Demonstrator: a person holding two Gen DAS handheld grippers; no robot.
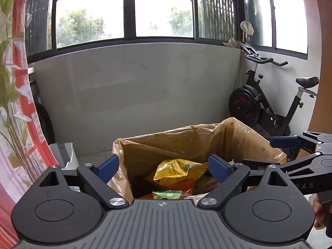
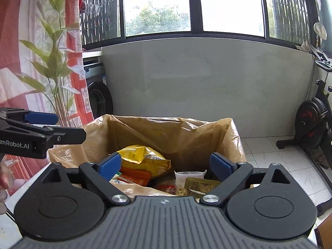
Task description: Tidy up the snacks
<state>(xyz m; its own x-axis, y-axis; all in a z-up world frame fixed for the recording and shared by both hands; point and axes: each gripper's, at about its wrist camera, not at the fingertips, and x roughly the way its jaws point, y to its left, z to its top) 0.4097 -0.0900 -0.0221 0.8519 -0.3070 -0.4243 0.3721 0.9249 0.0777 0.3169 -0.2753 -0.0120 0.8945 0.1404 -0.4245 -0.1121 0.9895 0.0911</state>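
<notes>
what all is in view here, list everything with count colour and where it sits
bag-lined box: one, tan plastic liner, centre, open-topped, in front of both grippers
yellow snack bag: one, yellow, on top of the pile in the box
orange-red packets: a few, exact count unclear, under the yellow bag
green sachet: one, green, near edge of the pile
gold foil packet: one, gold, right side of the pile
exercise bike: one, black, right, by the wall
washing machine: one, dark grey, left, behind the curtain
curtain: one, red and white with leaf print, left
left gripper: black with blue pads, open, empty
right gripper: same, open, empty
</notes>
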